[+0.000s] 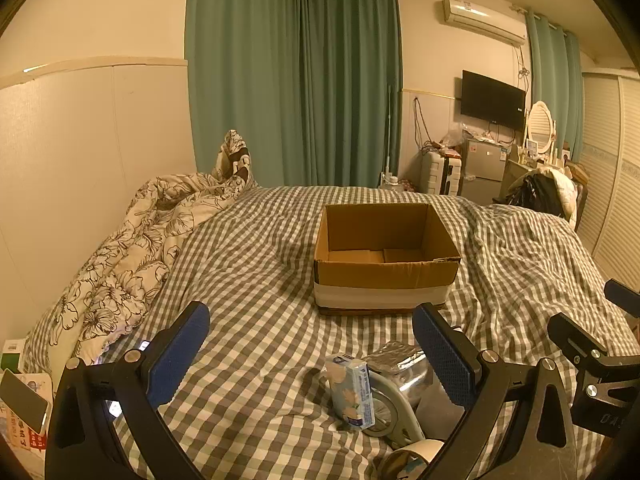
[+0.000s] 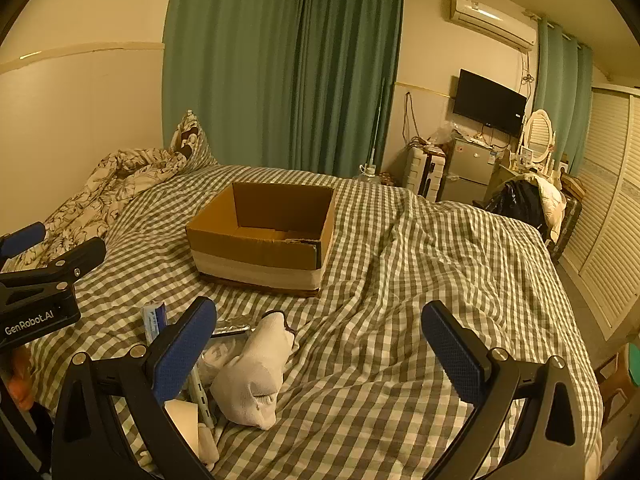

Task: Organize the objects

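Observation:
An open cardboard box (image 1: pixel 386 276) (image 2: pixel 260 254) sits on the checked bed, empty inside. My left gripper (image 1: pixel 316 356) is open above a tissue pack (image 1: pixel 350 390) that stands upright, with a silver foil pouch (image 1: pixel 400 364) and a tape measure (image 1: pixel 386 412) just right of it. My right gripper (image 2: pixel 320 348) is open; a white sock (image 2: pixel 256 372) lies near its left finger. The tissue pack (image 2: pixel 154 320) and foil pouch (image 2: pixel 232 326) show behind that finger. A tape roll (image 1: pixel 420 450) lies at the bottom edge.
A flowered quilt (image 1: pixel 132 248) is bunched along the bed's left side by the wall. A phone (image 1: pixel 24 400) and papers lie at the far left. A fridge (image 1: pixel 482 170), a suitcase and a cluttered chair (image 2: pixel 528 200) stand past the bed's far end.

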A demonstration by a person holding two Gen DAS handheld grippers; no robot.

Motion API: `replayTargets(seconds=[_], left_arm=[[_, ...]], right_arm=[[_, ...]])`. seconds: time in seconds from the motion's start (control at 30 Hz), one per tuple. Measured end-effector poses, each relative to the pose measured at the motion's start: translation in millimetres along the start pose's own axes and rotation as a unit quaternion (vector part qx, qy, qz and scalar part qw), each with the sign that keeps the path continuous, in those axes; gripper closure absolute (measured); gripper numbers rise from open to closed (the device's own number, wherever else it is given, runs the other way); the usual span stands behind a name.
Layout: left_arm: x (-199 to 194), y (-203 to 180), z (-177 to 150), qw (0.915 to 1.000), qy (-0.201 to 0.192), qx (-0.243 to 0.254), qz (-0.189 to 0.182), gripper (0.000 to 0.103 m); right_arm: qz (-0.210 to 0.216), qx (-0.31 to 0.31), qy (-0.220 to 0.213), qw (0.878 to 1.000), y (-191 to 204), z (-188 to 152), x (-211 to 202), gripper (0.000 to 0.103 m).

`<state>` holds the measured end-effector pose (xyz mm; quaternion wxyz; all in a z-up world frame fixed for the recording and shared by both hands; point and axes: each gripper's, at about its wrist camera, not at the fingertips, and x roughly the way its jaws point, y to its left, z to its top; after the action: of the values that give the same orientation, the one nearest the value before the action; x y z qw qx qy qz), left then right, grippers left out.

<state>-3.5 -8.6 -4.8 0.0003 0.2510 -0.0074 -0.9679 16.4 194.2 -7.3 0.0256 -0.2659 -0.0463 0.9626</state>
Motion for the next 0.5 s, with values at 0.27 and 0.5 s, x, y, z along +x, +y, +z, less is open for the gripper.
replayTargets(seconds=[0.27,0.5], left_arm=[[-0.1,-0.2,-0.7,1.0000,0.001,0.001,0.002,0.000],[0.0,-0.5,-0.9,1.0000,0.001,0.001,0.001,0.000]], right_arm=[[0.008,-0.002,0.007,1.000,3.9,-0.7,2.9,0.000],[0.011,-0.003,0.009,1.000,5.5,-1.1,3.1,0.000]])
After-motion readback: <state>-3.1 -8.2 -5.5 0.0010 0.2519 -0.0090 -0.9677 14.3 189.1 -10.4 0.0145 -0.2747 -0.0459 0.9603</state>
